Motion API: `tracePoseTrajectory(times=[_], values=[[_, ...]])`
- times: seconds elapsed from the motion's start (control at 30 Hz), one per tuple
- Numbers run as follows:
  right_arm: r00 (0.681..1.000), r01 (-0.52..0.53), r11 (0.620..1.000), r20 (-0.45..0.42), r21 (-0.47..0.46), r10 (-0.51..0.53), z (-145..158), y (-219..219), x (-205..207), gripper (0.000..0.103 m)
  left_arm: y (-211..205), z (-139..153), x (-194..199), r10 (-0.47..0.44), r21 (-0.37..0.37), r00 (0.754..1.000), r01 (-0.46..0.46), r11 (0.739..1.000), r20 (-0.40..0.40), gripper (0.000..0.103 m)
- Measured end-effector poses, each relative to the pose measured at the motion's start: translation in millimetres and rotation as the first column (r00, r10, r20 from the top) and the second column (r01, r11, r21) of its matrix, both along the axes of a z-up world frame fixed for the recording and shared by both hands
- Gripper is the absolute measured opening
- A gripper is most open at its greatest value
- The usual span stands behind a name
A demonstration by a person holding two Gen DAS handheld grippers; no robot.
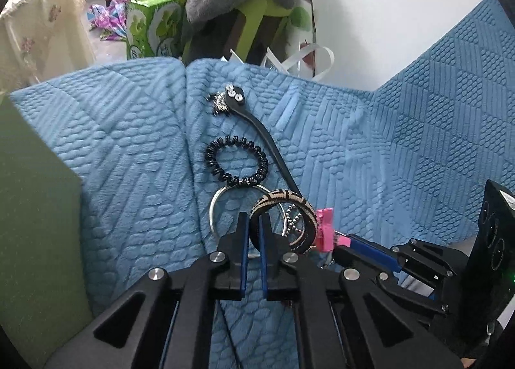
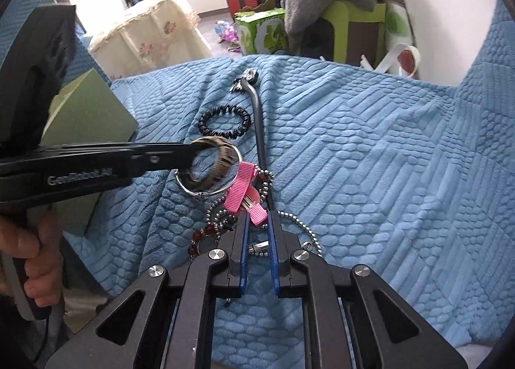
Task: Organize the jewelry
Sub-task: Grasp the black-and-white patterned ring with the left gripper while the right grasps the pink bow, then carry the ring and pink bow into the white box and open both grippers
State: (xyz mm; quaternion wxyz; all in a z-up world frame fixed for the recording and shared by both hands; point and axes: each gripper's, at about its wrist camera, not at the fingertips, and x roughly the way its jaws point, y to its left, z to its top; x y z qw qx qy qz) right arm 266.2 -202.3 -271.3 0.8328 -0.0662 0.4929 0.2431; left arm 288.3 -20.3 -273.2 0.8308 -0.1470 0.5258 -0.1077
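Left gripper (image 1: 254, 227) clamps the soft striped band (image 1: 283, 198) by its rim; right gripper (image 2: 257, 224) pinches the light pink clip (image 2: 246, 190).

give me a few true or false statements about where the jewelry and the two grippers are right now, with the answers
1. The left gripper is shut on the striped brown and cream fabric hair band. True.
2. The right gripper holds the black spiral coil hair tie. False: that tie lies alone on the blue quilted cover; the right gripper's fingers sit around the end of the pink ribbon hair clip.
3. The thin silver metal hoop lies flat on the cover beneath the striped band. True.
4. The long black hair stick with rhinestones is inside the green box. False: it lies on the cover, the box off to its left.
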Motion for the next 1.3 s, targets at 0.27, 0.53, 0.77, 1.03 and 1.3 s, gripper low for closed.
tracePoseTrajectory(times=[0.27, 0.53, 0.77, 1.03, 1.3], values=[[0.997, 0.057, 0.998, 0.045, -0.002, -0.057, 25, -4, -25, 0.009, 9, 31, -37, 0.013, 0.015, 0.999, -0.014, 1.0, 0.05, 0.003], [0.99, 0.131, 0.991, 0.054, -0.01, -0.13, 51, -7, -48, 0.009, 21, 63, -72, 0.033, 0.024, 0.997, -0.035, 0.999, 0.069, 0.003], [0.982, 0.138, 0.99, 0.123, 0.025, -0.14, 104, 3, -52, 0.009, 34, 119, -87, 0.054, 0.031, 0.984, -0.06, 0.998, 0.17, 0.003], [0.952, 0.135, 0.987, 0.267, 0.085, -0.154, 184, 19, -51, 0.009, 59, 201, -100, 0.086, 0.031, 0.941, -0.102, 0.994, 0.329, 0.003], [0.924, 0.09, 0.985, 0.357, 0.145, -0.137, 247, 42, -54, 0.009, 82, 270, -110, 0.103, 0.061, 0.884, -0.146, 0.987, 0.455, 0.003]])
